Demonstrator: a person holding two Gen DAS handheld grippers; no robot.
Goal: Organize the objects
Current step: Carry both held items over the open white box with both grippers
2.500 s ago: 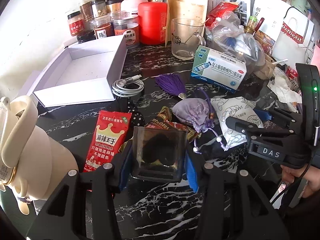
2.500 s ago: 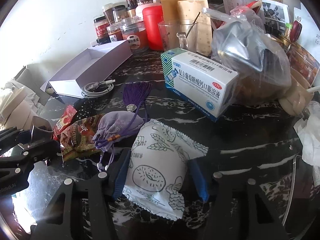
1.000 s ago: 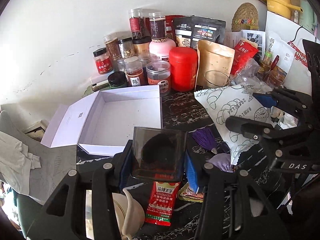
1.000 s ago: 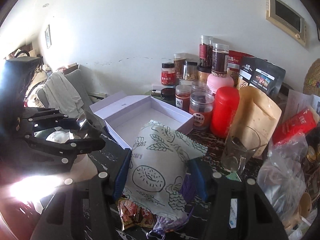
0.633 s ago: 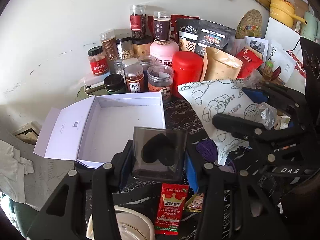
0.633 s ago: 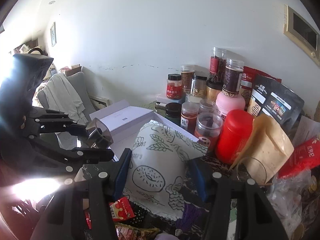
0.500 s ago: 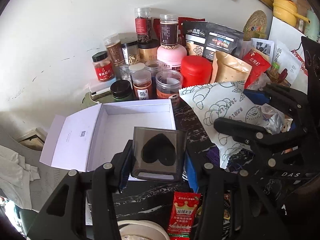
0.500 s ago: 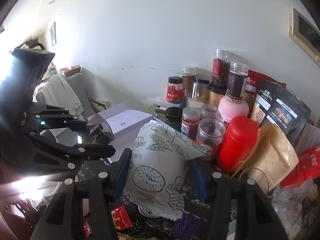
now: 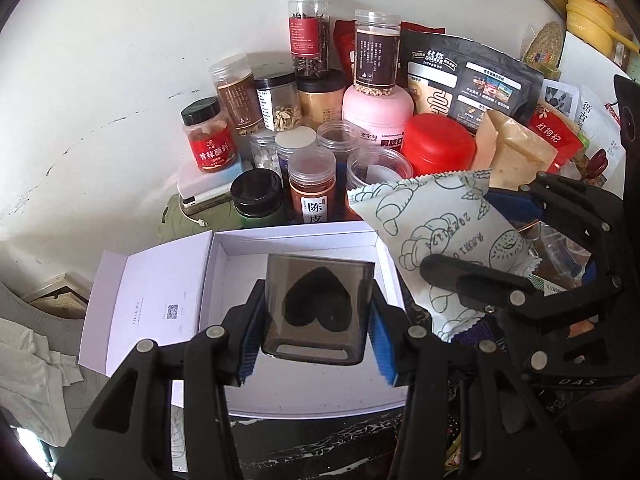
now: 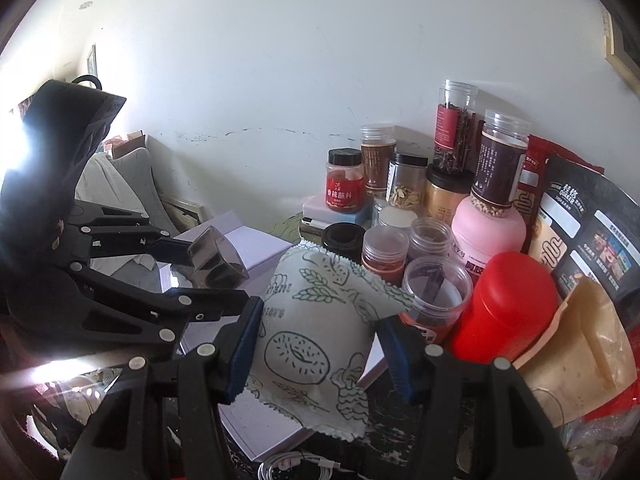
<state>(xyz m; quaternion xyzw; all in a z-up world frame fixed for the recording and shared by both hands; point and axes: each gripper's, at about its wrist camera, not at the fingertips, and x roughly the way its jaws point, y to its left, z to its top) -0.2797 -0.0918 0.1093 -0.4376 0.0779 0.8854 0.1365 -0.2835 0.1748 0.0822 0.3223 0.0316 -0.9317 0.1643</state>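
Observation:
My left gripper (image 9: 316, 322) is shut on a smoky transparent square box with a black heart inside (image 9: 320, 308), held above the open white box (image 9: 236, 264). In the right wrist view the same left gripper (image 10: 208, 276) shows at the left, still gripping the dark box (image 10: 216, 260). My right gripper (image 10: 318, 342) is shut on a white snack packet printed with bread drawings (image 10: 316, 336), hanging over the white box's right corner (image 10: 256, 420). The left wrist view shows that packet (image 9: 432, 232) and the right gripper (image 9: 476, 240) beside the box's right wall.
Behind the white box stand several spice jars (image 9: 312, 184), a pink bottle (image 9: 378, 108), a red canister (image 9: 438, 144) and pouches (image 9: 468, 76) against the wall. A white cable (image 10: 296, 466) lies on the black marble table (image 9: 320, 444). Cloth (image 9: 28, 368) hangs off the left.
Both grippers carried their loads toward the back wall: the white box and jars grew nearer. The dark box now hangs over the box's interior, the packet over its right edge.

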